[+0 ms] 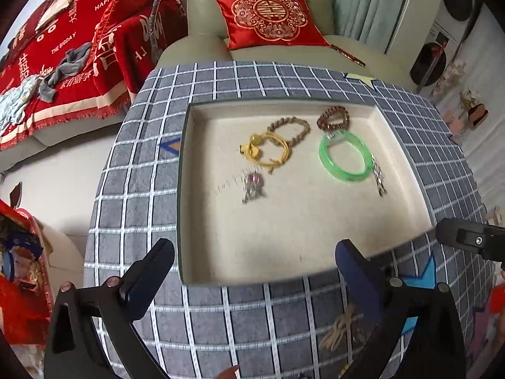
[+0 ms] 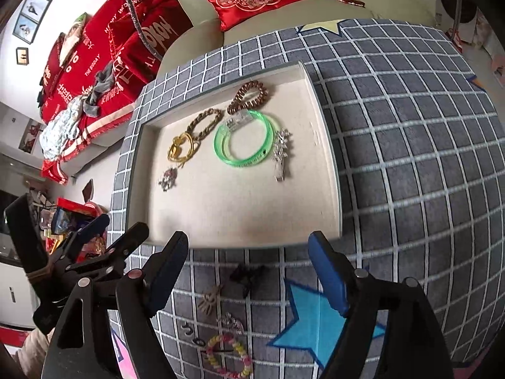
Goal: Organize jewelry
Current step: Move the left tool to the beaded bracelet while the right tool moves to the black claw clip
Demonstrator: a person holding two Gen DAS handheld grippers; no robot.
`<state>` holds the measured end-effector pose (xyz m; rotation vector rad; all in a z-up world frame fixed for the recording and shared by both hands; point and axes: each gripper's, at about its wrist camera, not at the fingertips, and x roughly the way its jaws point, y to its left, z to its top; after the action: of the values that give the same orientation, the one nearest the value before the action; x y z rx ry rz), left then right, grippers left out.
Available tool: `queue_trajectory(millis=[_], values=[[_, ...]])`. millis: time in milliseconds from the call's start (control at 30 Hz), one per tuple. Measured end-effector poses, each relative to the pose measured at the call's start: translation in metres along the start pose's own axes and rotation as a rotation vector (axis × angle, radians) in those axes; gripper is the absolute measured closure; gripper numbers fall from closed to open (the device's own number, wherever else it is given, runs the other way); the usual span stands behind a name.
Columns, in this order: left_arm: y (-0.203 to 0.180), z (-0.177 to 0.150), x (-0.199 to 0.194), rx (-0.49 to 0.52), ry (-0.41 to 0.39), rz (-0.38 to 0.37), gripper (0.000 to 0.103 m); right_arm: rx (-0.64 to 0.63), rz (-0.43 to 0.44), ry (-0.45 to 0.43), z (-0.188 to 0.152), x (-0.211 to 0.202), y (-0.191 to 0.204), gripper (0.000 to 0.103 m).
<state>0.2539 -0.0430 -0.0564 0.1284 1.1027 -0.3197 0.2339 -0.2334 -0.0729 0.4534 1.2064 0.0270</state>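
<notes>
I see the beige tray [image 2: 328, 170] on the checked cloth [image 2: 410, 158]; inside it the green bangle [image 2: 243, 140] lies flat, the silver brooch [image 2: 282, 151] just right of it with its long axis running toward me. The pendant [image 1: 252, 184] left of the bangle is blurred. Both my left gripper [image 1: 252, 262] and right gripper [image 2: 249, 252] are spread wide and hold nothing (loose pieces, a beaded bracelet [image 2: 228, 355] among them, lie on the cloth nearer than the tray).

A pale green sofa [image 1: 284, 53] with a red cushion [image 1: 268, 15] stands behind the checked table [image 1: 221, 79].
</notes>
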Motion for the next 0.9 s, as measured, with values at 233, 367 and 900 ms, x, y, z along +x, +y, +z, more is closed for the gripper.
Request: queue_trajectory(millis=[233,367,900], values=[[0.002,-0.032,-0.014,-0.009,0.027,0.012,0.0,0.042,-0.023,-0.007,-0.025,-0.005,-0.012,0.016],[0.003,-0.051,-0.014,0.0,0.059,0.01,0.0,0.066,-0.024,-0.04,-0.038,-0.011,-0.017,0.015],[-0.014,-0.115,-0.016,0.037,0.174,-0.042,0.0,0.053,-0.125,0.124,-0.087,0.009,-0.022,0.015]])
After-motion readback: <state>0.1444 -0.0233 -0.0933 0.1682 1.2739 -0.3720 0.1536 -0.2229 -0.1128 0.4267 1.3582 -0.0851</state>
